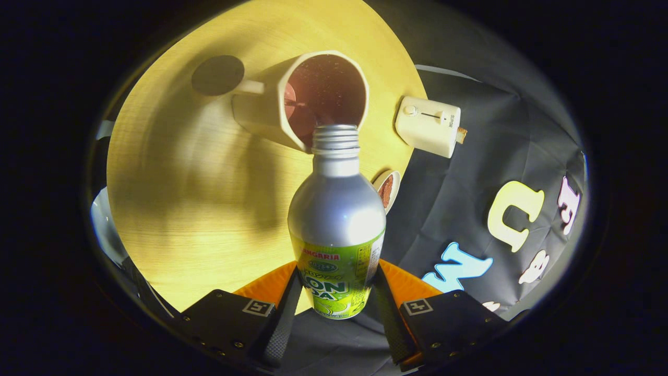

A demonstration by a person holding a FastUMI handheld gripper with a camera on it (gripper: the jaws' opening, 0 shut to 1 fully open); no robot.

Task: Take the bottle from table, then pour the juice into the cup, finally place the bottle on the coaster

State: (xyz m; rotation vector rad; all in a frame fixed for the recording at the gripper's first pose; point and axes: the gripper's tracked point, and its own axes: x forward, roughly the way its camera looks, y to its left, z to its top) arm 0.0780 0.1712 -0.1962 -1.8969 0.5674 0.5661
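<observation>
My gripper (336, 297) is shut on a silver bottle (336, 219) with a green label, both fingers pressing its lower sides. The bottle's open threaded neck points at the rim of a cream mug (308, 102) just beyond it. The mug's inside looks dark reddish with small bubbles. Past the mug's handle, a dark round coaster (217, 74) lies on the light wooden table (188, 193). The view is tilted, so the table looks steeply slanted.
A cream toaster (428, 125) with a slice sticking out stands at the table's edge, right of the mug. A small dish (387, 189) with something brown peeks out behind the bottle's shoulder. The booth's black cloth wall (469, 219) lies beyond the table's edge.
</observation>
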